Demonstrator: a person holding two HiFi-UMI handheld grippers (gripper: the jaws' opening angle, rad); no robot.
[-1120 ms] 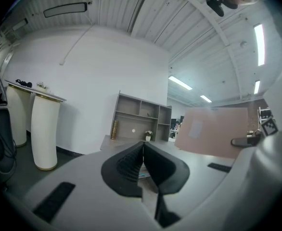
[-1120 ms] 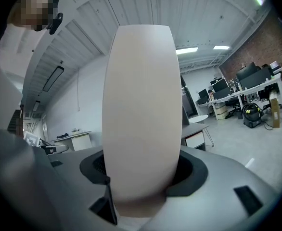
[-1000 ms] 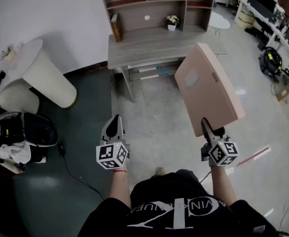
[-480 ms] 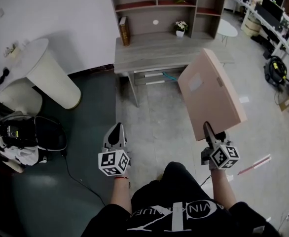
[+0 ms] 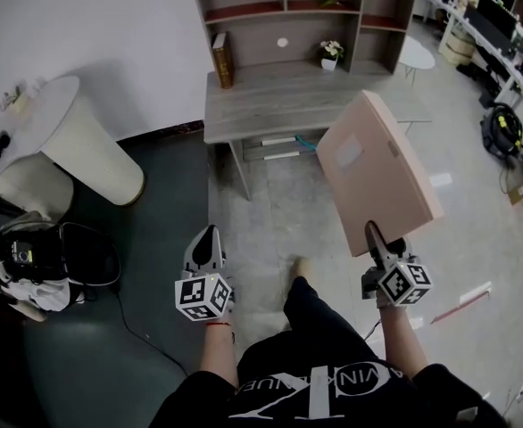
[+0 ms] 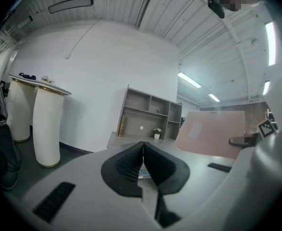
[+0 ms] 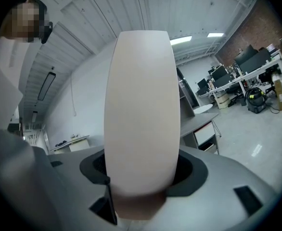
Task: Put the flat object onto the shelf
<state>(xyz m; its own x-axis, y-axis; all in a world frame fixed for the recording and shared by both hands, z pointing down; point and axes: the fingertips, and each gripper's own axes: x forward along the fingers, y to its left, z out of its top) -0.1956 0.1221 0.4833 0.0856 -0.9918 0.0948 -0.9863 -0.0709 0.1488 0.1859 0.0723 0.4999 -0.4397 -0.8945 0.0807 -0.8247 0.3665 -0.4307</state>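
At 12 o'clock: grey wooden shelf [image 5: 306, 12] over grey desk [image 5: 270, 96].
Grip: right claw [image 5: 372, 237] clamps pink flat board [image 5: 377, 172] by its edge; left claw [image 5: 206, 242] closed, empty. Level board before sliding in.

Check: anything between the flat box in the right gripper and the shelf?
Head view: just the grey desk top between the flat box and the shelf, mostly bare; a book and a small potted plant stand at its back.
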